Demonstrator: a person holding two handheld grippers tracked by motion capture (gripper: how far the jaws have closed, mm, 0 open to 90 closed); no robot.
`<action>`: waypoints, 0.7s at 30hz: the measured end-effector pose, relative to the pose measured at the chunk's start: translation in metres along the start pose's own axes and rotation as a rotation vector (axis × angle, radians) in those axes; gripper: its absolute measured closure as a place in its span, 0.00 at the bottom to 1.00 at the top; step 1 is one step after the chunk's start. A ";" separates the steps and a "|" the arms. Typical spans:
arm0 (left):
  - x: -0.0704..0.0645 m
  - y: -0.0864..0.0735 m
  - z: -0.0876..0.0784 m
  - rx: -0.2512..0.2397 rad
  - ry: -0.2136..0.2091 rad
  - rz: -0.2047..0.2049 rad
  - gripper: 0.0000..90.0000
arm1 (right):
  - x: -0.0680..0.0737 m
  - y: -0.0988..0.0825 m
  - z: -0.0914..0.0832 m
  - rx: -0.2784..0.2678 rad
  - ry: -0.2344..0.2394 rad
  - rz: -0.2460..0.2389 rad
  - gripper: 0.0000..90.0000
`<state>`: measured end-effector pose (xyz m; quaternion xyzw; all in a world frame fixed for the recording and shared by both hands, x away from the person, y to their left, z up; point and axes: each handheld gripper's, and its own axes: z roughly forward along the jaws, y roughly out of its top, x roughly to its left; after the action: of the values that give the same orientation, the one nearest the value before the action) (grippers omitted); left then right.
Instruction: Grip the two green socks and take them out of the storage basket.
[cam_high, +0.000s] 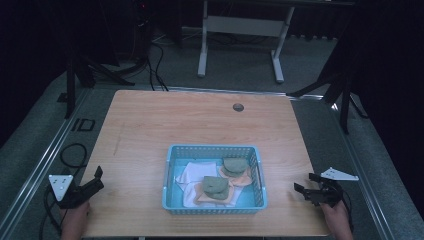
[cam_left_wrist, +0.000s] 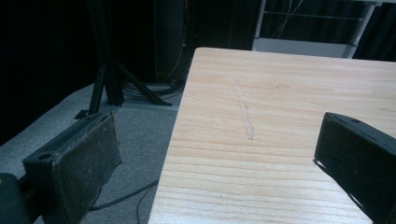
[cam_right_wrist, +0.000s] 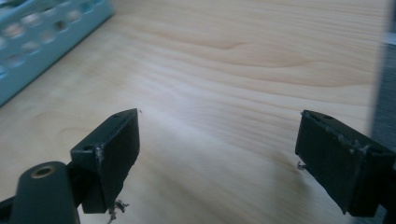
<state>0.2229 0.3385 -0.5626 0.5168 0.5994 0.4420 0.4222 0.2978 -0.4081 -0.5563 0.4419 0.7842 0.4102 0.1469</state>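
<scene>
Light wooden table (cam_high: 150, 125); blue plastic basket (cam_high: 172, 170) near its front edge

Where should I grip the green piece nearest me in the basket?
Take the green piece by its raised near edge, from above: the blue basket walls block a sideways approach. It lies on an orange piece, so pinch shallow. The right gripper, open, looks nearer.

We hold the left hand-held gripper (cam_high: 96, 179) and the right hand-held gripper (cam_high: 305, 182) low at the near corners, jaws spread wide, gripping nothing, our hands (cam_high: 75, 220) behind them.
</scene>
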 end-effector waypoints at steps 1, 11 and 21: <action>0.000 0.000 0.000 0.002 0.000 0.000 0.01 | 0.001 0.001 0.000 0.007 0.018 -0.012 0.15; 0.000 0.000 0.000 0.005 0.002 0.004 0.01 | 0.014 0.020 0.001 0.154 0.201 -0.219 0.15; 0.000 0.000 0.000 0.005 0.000 0.003 0.01 | 0.030 0.055 -0.007 0.261 0.285 -0.286 0.15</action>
<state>0.2233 0.3384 -0.5626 0.5185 0.5998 0.4411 0.4205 0.3085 -0.3721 -0.5054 0.2795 0.8979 0.3385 0.0330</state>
